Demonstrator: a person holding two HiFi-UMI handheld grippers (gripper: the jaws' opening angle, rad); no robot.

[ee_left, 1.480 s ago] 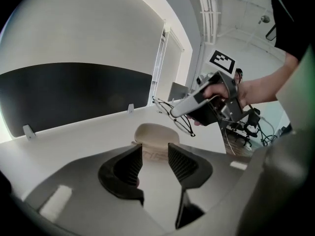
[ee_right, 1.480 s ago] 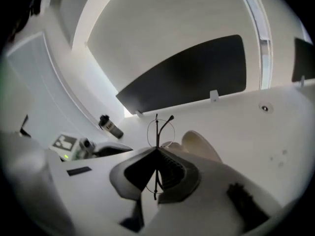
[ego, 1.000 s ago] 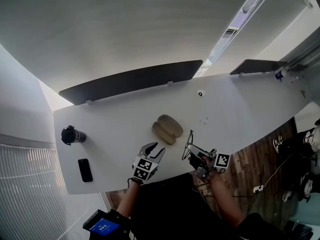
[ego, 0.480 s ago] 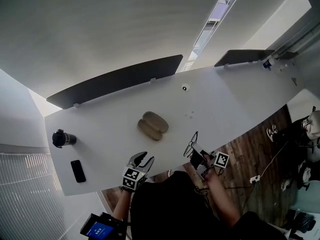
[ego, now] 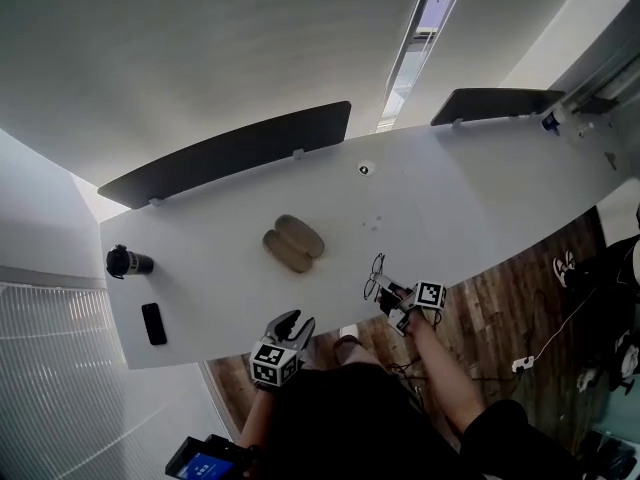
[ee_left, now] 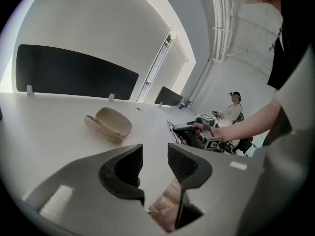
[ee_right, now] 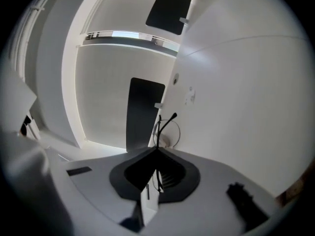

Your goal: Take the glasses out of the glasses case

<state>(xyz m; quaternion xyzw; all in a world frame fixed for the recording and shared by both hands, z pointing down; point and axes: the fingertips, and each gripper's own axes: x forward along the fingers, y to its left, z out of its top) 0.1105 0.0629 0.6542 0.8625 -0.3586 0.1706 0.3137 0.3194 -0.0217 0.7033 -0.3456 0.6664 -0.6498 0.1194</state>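
Two round wire-rimmed lenses: glasses [ee_right: 165,127] pinched, perhaps by a temple, in the right gripper [ee_right: 157,150]; left gripper [ee_left: 155,156] gapes empty, its view, not the right's, catching the tan case [ee_left: 108,124]

The left gripper [ego: 298,320] has a pale grey shell; its jaws carry black pads [ee_left: 131,162], finely ribbed on their inner faces; a cube [ego: 272,365] of black-and-white square markers sits at its near end; the right gripper [ego: 386,289] is the same grey, with black liners round its jaws and its own marker cube [ego: 430,295]; the person wears a black short-sleeved top [ego: 340,418], forearms bare below the sleeves.
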